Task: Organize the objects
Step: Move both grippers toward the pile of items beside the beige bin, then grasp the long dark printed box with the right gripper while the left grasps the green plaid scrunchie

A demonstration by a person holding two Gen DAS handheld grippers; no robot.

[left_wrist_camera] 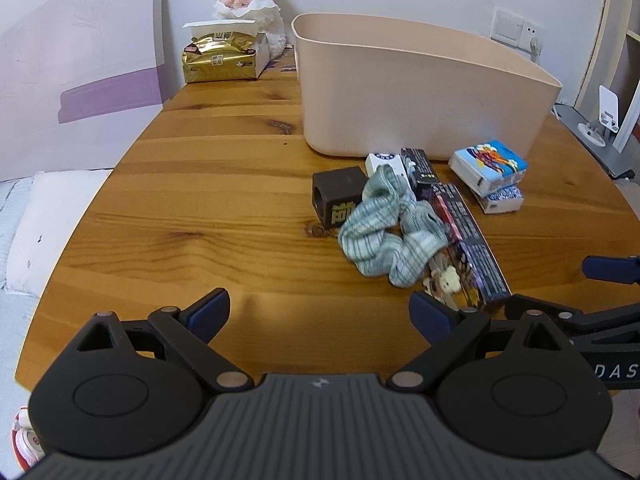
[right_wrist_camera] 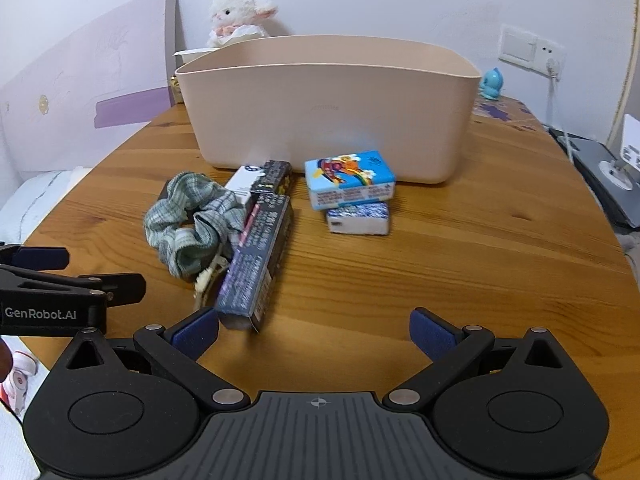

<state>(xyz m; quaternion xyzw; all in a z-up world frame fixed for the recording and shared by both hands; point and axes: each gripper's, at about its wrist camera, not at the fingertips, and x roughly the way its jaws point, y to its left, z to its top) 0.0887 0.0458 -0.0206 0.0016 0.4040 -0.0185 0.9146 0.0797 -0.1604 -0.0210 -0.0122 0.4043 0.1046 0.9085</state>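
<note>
I read both jaws spread wide, empty: left gripper (left_wrist_camera: 320, 312); right gripper (right_wrist_camera: 314, 330); pile sits on wooden table (left_wrist_camera: 200, 200) at 12 o'clock of right gripper, before beige plastic tub (right_wrist_camera: 328, 120); soft grey-green checked scrunchie (right_wrist_camera: 192, 220) likely light, limp, pinch bunched fold; long dark cardboard box (right_wrist_camera: 256, 264) stiff, take across narrow sides; tissue packs: two, stacked (right_wrist_camera: 352, 190); dark boxes: two; scrunchie: one.

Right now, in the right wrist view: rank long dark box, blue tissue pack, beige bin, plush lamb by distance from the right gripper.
1. long dark box, by the right gripper, left side
2. blue tissue pack, centre
3. beige bin, behind it
4. plush lamb, back left
</note>
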